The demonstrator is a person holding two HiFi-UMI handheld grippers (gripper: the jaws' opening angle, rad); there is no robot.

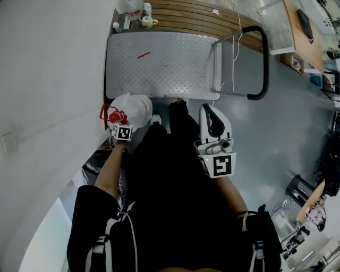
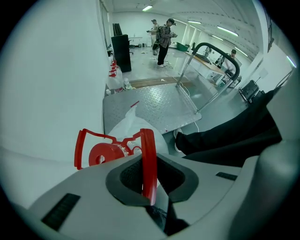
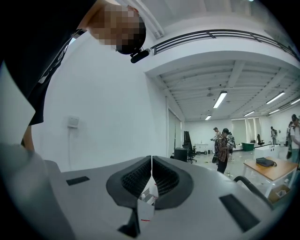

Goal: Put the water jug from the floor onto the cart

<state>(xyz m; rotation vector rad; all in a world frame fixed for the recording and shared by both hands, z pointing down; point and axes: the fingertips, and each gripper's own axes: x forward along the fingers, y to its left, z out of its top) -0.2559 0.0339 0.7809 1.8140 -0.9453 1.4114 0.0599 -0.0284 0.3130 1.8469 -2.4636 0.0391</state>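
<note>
The water jug (image 1: 134,110) is translucent white with a red cap (image 2: 104,153) and a red carrying handle (image 2: 149,159). It hangs just off the near edge of the cart (image 1: 170,64), a steel diamond-plate platform with a black push bar (image 1: 260,64). My left gripper (image 1: 116,121) points steeply down, and its pads press on the red handle. In the left gripper view the jug (image 2: 129,126) hangs below the left gripper (image 2: 147,180), with the cart (image 2: 154,105) beyond. My right gripper (image 1: 209,110) is held level at the right, shut with nothing in it; in its own view the right gripper (image 3: 151,176) faces the room.
A white wall runs along the cart's left side. More jugs (image 1: 130,8) and small bottles stand on a wooden pallet at the cart's far end. A thin red strip (image 1: 143,54) lies on the platform. My black-clad legs stand between the grippers. People stand far across the hall (image 2: 164,40).
</note>
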